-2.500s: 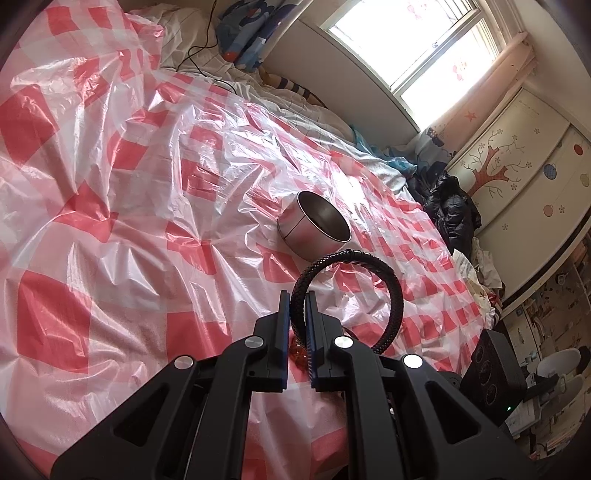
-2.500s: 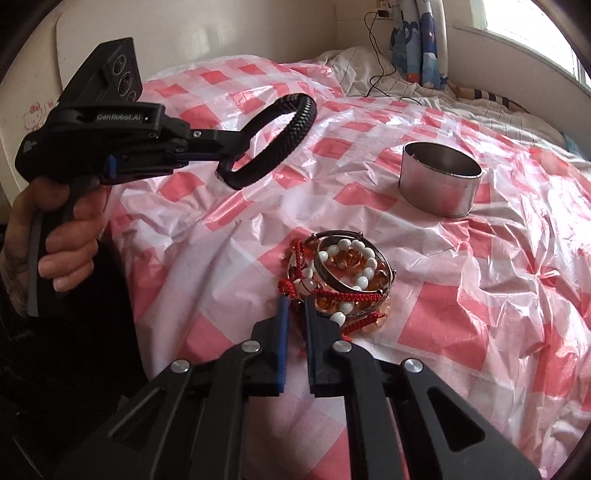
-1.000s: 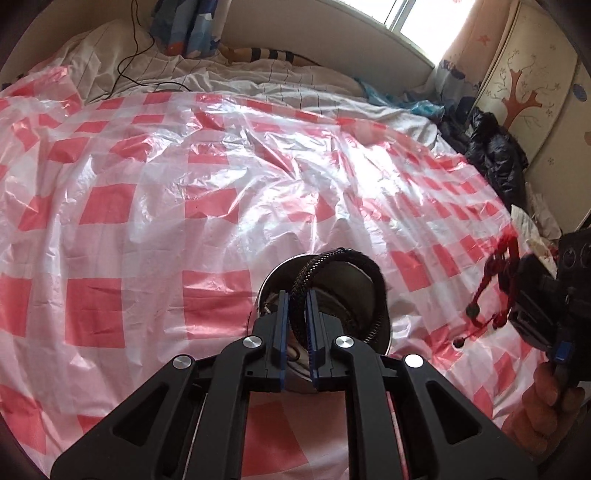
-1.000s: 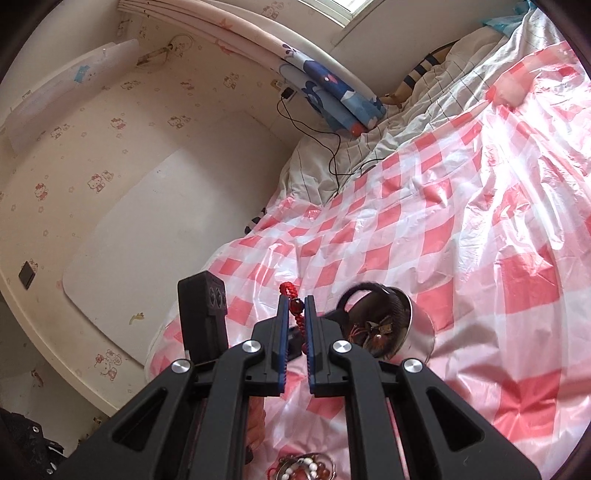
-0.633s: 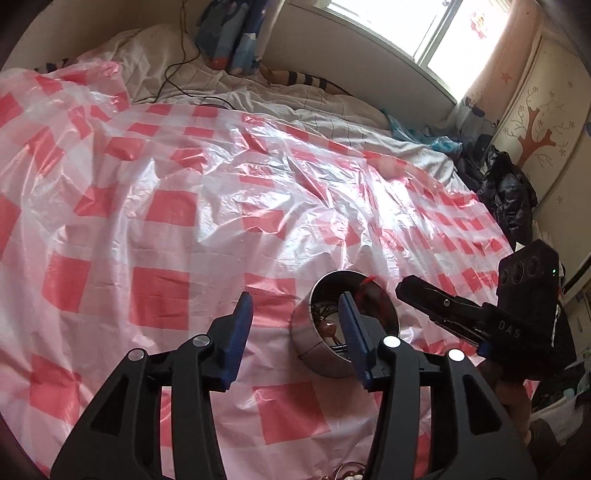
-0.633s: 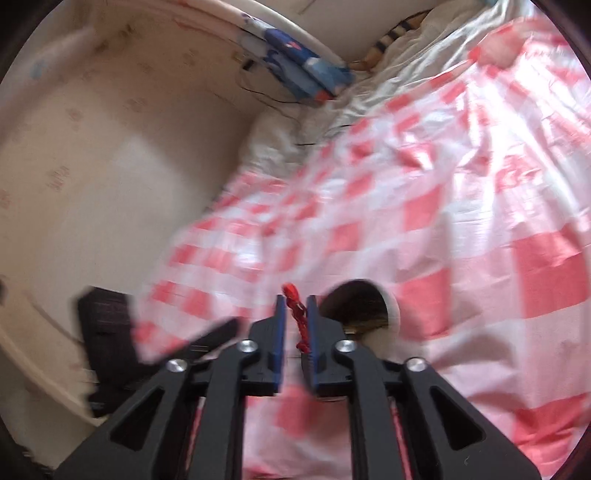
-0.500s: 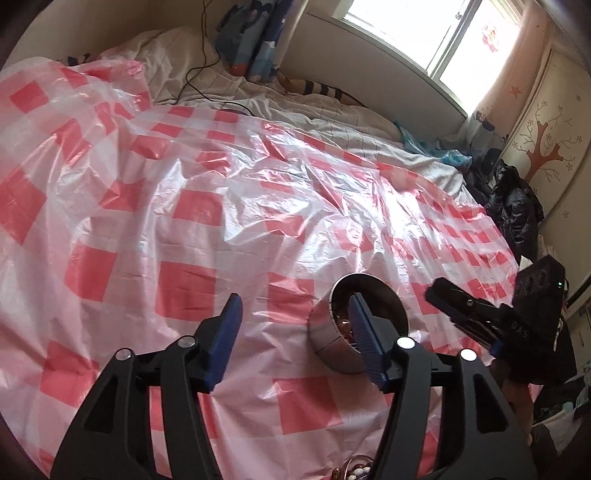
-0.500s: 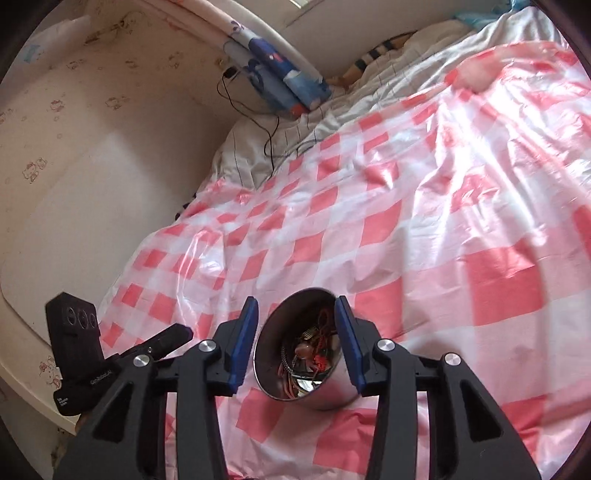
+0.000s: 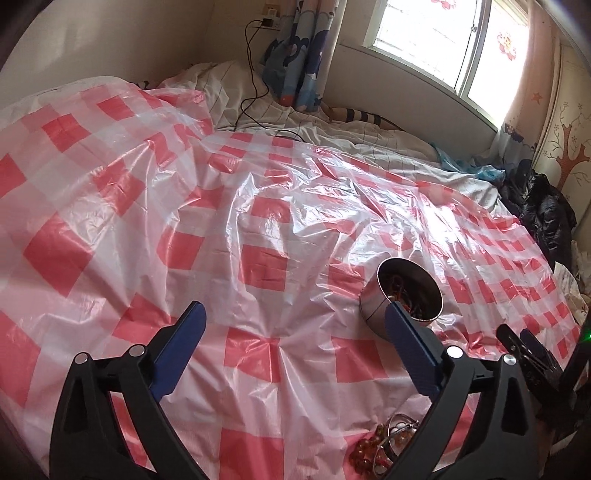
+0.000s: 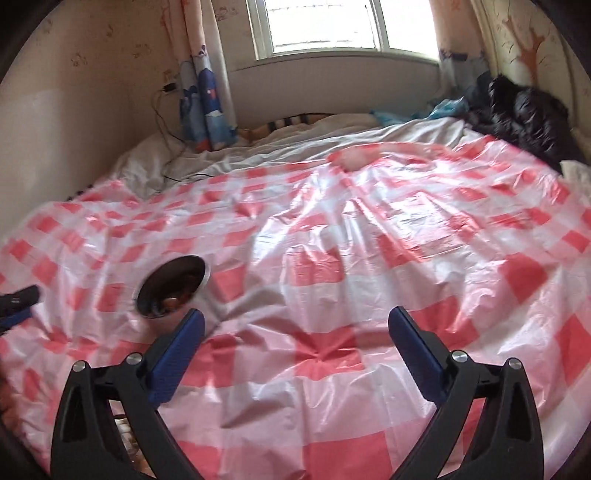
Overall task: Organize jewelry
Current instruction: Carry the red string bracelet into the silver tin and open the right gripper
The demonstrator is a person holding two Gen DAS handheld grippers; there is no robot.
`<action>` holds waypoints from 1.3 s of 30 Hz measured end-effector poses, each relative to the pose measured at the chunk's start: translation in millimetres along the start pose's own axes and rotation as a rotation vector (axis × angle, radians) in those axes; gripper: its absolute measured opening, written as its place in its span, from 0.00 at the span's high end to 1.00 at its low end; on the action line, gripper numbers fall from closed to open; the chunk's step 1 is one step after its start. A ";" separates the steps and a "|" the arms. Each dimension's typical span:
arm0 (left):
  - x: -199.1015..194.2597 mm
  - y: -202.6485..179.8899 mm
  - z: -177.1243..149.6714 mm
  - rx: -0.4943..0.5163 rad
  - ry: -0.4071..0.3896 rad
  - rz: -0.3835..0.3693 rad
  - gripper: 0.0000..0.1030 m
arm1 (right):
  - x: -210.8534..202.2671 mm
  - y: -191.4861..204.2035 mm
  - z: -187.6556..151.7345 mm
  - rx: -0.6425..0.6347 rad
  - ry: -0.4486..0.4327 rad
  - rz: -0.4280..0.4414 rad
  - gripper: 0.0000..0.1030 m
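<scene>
Left gripper spread wide, nothing between the blue pads, hanging over the checked sheet on the bed. Its right pad overlaps the near rim of the tin in the left wrist view; contact can't be judged. Tin stands upright on the sheet, open top, with a dark tangle of jewelry and some red cord inside; individual pieces can't be made out. Nearer than the tin, at the bottom edge, a small pile of amber beads and a metal bangle lies on the sheet, partly behind the gripper's right arm. Right of the tin, the other unit's black finger tips poke in from the frame edge. Right gripper also wide apart and empty, above the sheet; in its view the tin sits left of centre, just beyond the left pad, blurred, dark contents with an orange bit showing. Beyond the tin: white bedding, a black cable, curtain, window. Dark jacket far right of the tin at the bed's edge.
</scene>
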State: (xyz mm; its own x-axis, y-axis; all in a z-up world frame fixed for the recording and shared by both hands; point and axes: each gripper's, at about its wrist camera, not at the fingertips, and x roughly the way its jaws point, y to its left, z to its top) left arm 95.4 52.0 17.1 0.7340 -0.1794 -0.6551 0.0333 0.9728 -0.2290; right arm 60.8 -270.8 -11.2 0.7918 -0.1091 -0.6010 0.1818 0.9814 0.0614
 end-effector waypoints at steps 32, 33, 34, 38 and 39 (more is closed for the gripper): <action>32.1 -32.6 -9.3 0.081 0.092 0.003 0.09 | 21.9 -39.2 5.1 0.390 0.189 0.169 0.07; 32.9 -32.8 -9.2 0.079 0.093 0.003 0.09 | 21.5 -36.9 5.6 0.383 0.187 0.171 0.07; 33.4 -33.0 -9.0 0.077 0.094 0.003 0.09 | 20.3 -34.5 7.7 0.374 0.182 0.174 0.07; 36.7 -34.0 -7.4 0.071 0.098 0.001 0.09 | 11.5 -28.9 29.1 0.295 0.154 0.198 0.07; 37.3 -34.8 -7.2 0.072 0.098 0.001 0.09 | 7.1 -27.2 37.0 0.249 0.136 0.189 0.07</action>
State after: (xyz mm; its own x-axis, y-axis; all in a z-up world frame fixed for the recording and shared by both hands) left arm 116.8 10.4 -4.6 0.6640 -0.1888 -0.7235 0.0844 0.9803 -0.1784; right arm 83.1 -304.0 12.3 0.7431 0.1099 -0.6601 0.1889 0.9119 0.3644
